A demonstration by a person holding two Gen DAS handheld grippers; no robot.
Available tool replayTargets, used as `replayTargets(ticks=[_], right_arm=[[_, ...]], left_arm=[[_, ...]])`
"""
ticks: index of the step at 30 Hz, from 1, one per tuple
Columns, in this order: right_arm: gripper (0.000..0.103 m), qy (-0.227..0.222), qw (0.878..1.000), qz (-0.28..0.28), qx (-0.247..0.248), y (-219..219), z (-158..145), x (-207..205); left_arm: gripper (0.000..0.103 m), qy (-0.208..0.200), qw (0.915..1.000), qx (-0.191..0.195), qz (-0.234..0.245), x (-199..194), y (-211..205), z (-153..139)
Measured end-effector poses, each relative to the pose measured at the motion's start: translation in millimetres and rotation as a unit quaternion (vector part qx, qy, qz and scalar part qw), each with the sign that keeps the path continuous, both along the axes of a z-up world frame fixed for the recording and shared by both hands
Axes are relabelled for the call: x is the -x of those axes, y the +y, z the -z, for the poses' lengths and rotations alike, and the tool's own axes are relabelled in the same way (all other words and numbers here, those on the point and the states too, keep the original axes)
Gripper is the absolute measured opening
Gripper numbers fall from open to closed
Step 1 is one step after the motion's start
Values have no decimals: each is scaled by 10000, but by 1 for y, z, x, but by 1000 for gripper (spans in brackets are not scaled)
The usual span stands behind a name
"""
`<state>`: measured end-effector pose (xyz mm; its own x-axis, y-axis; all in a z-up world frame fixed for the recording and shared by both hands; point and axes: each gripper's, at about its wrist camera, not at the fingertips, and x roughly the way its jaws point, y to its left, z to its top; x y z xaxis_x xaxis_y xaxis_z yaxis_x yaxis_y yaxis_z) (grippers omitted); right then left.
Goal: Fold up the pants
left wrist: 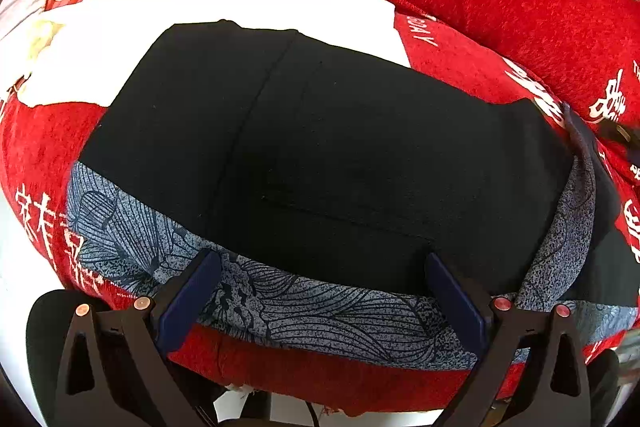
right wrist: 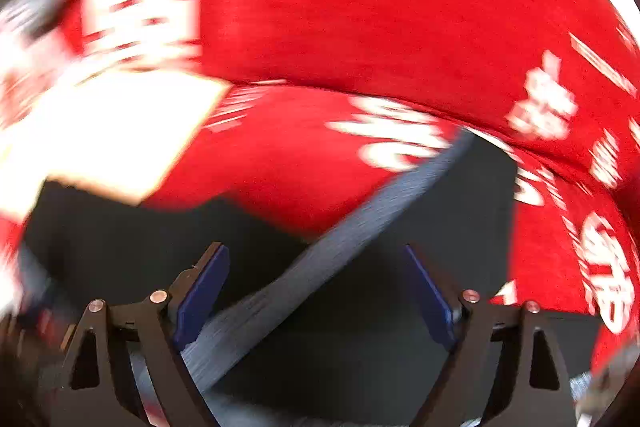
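Black pants, folded with a grey patterned lining band at six o'clock, lie on the red lettered blanket. White cloth sits at eleven o'clock. Left gripper and right gripper hover with jaws apart, gripping nothing.

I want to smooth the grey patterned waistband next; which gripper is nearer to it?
Hard to call. The left gripper hangs open right over the waistband along the pants' near edge. The right gripper, also open, straddles a blurred grey band.
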<state>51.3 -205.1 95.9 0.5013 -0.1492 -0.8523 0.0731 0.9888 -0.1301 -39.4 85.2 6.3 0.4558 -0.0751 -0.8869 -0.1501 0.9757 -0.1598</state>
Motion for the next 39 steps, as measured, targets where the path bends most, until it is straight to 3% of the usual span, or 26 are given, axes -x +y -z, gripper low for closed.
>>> replayTargets(ticks=[2,5,7,8,9,10,12,18,20,22,26,29,32,34,35,37,39], right_arm=[[90,587,9955,740,-105,-21,18,-38],[90,1027,9860,1282,-278,-38,47,-66],[89,1593,9759,1473,-228,-46,72,-69],[89,1443,9779,1462,-378,-51,71,-61],[68,1219,9810,1440,-448,-54,65,-55],[34,1134,9842,1302,-385,-54,59,-46],[8,982,9860,1092,-789,-58,47,-30],[7,-55,9810,1483,-1252,-104,0,70],[7,-241,9774,1672,-1270,-118,-4,112],[7,-40,9748,1800,-1316,-128,11,150],[8,887,9796,1664,-694,-129,63,177],[18,986,9775,1737,-677,-134,63,184],[39,695,9881,1369,-103,-119,36,173],[83,193,9959,780,417,-93,12,163],[88,16,9964,512,676,-81,5,158],[88,-342,9896,-39,1395,-52,-8,143],[88,-658,9815,-416,1751,-29,-18,130]], left_arm=[[103,-48,10000,7,4,0,-2,0],[103,-97,9999,55,19,3,-1,3],[103,-122,9999,62,27,4,0,3],[103,-124,9999,62,30,5,0,2],[103,-127,9999,66,30,6,0,2],[103,-130,9999,69,26,5,-1,2],[103,-129,9999,71,21,6,0,2],[103,-34,9999,86,56,6,-1,-6],[103,-51,9997,173,183,9,-4,-14],[103,-118,9990,274,326,12,-11,-24],[103,-86,9955,189,919,7,-50,-36],[103,-34,9916,-28,1293,4,-79,-36],[103,317,9882,-406,1446,-1,-100,-17],[103,136,9869,-667,1461,3,-108,-16],[103,132,9870,-684,1447,4,-109,-16],[103,163,9874,-627,1445,2,-108,-16],[103,181,9872,-615,1462,4,-107,-16]])
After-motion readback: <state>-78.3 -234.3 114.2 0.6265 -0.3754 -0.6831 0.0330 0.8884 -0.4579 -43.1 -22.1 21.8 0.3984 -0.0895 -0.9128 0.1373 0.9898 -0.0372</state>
